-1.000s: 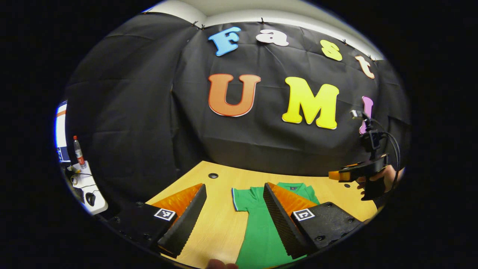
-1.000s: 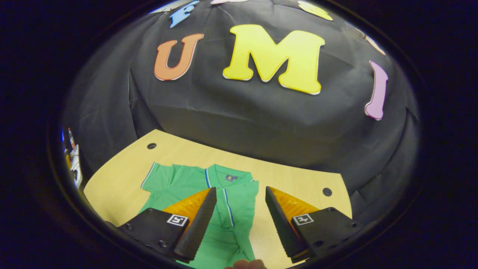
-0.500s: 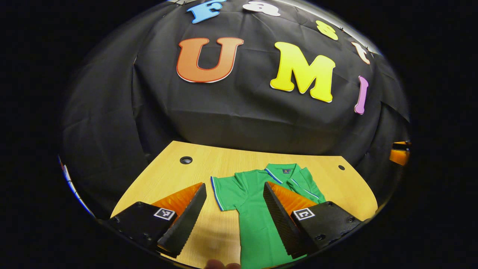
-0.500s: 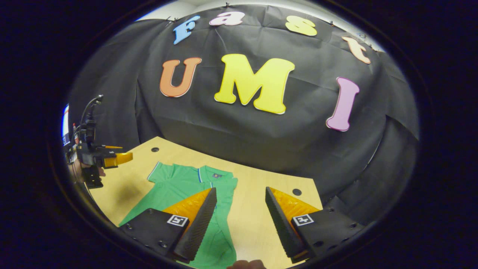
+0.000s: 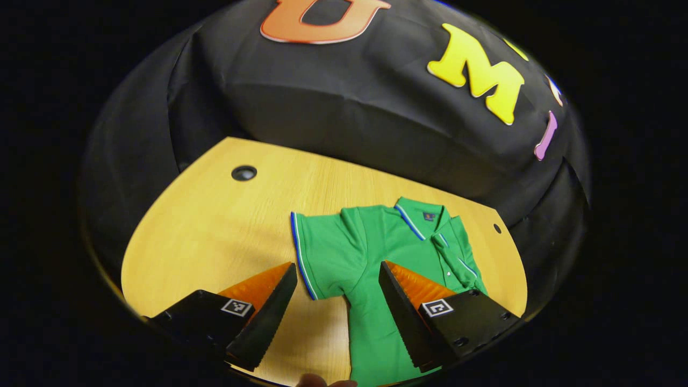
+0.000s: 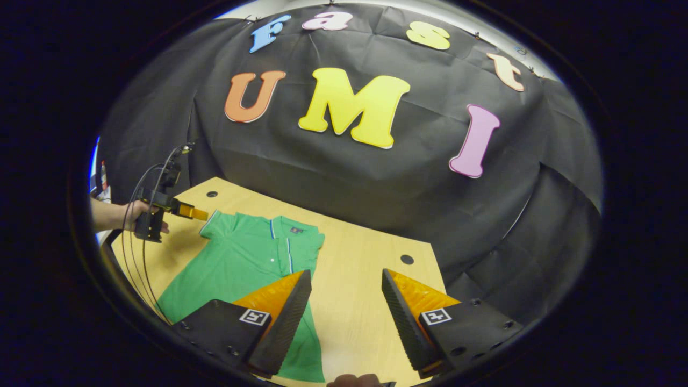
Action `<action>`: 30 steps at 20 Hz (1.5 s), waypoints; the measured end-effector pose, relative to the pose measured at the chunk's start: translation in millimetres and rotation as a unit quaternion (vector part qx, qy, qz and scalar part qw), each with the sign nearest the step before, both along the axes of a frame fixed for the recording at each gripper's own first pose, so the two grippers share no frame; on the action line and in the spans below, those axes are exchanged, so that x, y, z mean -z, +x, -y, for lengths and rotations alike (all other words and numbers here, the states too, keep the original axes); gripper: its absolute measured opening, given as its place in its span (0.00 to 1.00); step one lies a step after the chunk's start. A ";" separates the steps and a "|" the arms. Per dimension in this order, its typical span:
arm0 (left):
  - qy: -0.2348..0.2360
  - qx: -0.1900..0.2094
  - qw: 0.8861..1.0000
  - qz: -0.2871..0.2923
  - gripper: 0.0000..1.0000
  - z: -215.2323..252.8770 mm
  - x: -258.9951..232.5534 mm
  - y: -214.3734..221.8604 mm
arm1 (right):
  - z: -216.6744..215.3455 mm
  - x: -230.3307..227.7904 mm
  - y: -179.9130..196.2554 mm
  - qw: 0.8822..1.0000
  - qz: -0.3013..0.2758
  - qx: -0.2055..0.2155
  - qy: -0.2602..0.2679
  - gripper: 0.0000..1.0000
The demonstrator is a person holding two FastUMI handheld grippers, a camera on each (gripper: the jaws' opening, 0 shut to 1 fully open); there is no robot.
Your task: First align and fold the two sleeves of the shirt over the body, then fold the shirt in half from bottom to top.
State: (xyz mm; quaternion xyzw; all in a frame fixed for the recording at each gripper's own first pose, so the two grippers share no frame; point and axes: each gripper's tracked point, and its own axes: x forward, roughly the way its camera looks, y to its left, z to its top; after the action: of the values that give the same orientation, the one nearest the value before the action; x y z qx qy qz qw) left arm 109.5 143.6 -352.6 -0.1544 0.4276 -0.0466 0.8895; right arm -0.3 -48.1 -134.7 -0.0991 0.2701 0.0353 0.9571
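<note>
Green cotton-like fabric is what we work on: the green short-sleeved polo shirt with blue-and-white trim (image 5: 376, 258) lies flat, front side up, on the light wooden table (image 5: 215, 226), its collar toward the black cloth wall. The sleeve on the right side appears already folded over the body, while the left sleeve (image 5: 317, 258) is spread out flat to the side. Our left gripper (image 5: 337, 279) hangs above this sleeve with its fingers spread wide and holding nothing; in the right gripper view we see it just beside the sleeve's edge. Our right gripper (image 6: 346, 301) is also spread open and empty, over the bare table beside the shirt. We judge the step in hand is to take the left sleeve. To do it well, we should lower the left gripper so one finger slides under the trimmed cuff, pinch only the sleeve layer, then carry it over the chest and line it up with the folded side, without dragging the body. Compared with one second ago, the left gripper has tilted down and come closer to the sleeve, and the right gripper has moved away to the side of the shirt.
</note>
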 end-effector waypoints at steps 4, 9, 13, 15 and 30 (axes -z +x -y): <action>-0.020 -0.024 0.998 -0.046 0.99 -9.5 29.4 11.2 | 11.6 16.6 -1.7 1.000 -0.020 0.015 0.004 0.87; 0.003 -0.023 0.998 -0.058 0.96 -14.8 52.5 26.2 | 16.6 33.5 -4.4 0.998 -0.043 0.029 0.022 0.87; 0.006 -0.026 0.998 -0.057 0.93 -11.6 56.0 38.5 | 21.8 34.5 3.0 0.999 -0.039 0.032 0.021 0.87; -0.003 -0.025 0.998 -0.060 0.91 -4.5 55.9 43.5 | 25.3 35.5 6.1 0.999 -0.038 0.032 0.017 0.86; 0.088 -0.031 0.994 -0.058 0.03 -9.9 57.3 54.6 | 65.3 43.4 6.7 0.994 -0.041 0.096 0.042 0.86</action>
State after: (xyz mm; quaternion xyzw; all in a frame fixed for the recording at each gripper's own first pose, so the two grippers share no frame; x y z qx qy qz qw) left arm 164.1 153.5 -409.9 -0.0911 0.4759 0.0273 0.8743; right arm 6.4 -113.5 -178.1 -0.0306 0.3160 -0.0417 0.9474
